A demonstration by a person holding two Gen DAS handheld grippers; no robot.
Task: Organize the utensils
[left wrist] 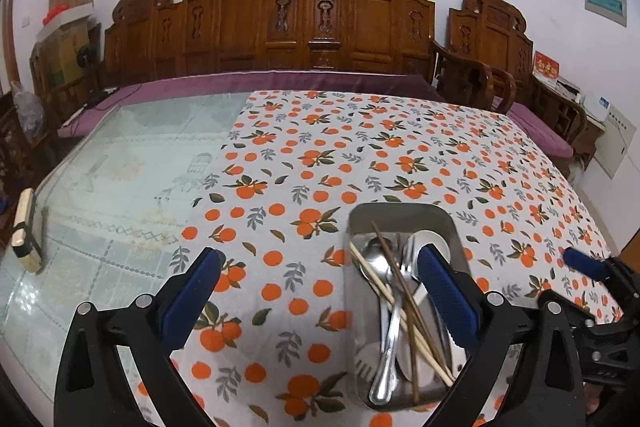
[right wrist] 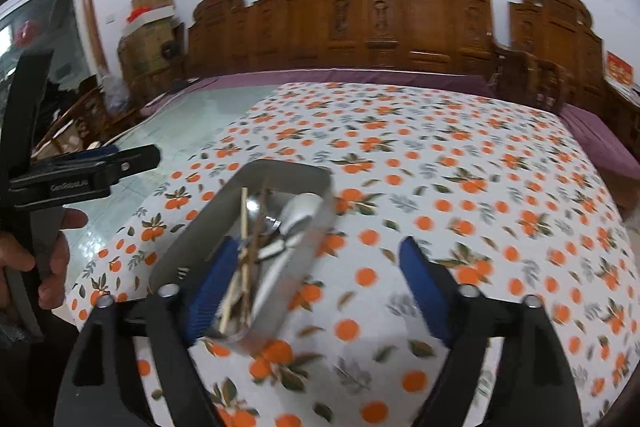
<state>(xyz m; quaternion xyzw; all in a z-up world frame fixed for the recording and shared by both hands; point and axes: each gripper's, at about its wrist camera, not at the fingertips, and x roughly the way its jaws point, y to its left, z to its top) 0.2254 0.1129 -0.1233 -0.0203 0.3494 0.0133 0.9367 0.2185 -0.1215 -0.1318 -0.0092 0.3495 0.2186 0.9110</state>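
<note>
A steel tray point(left wrist: 400, 215) lies on the orange-print tablecloth point(left wrist: 360, 147). It holds metal spoons point(left wrist: 380, 267), a white spoon point(left wrist: 434, 241), pale chopsticks point(left wrist: 372, 277) and dark chopsticks point(left wrist: 394, 267). My left gripper point(left wrist: 320, 267) is open and empty above the cloth, its right finger over the tray. In the right wrist view the tray point(right wrist: 256, 179) lies at centre left with the utensils point(right wrist: 256, 227) inside. My right gripper point(right wrist: 320, 267) is open and empty, its left finger over the tray. The right gripper also shows in the left wrist view point(left wrist: 588, 263), and the left gripper shows in the right wrist view point(right wrist: 132, 157).
The table's left part is bare glass over a pale lace cloth point(left wrist: 120, 167). A wooden block point(left wrist: 26, 227) lies at the far left. A carved wooden bench with a purple cushion point(left wrist: 280, 79) runs along the far edge.
</note>
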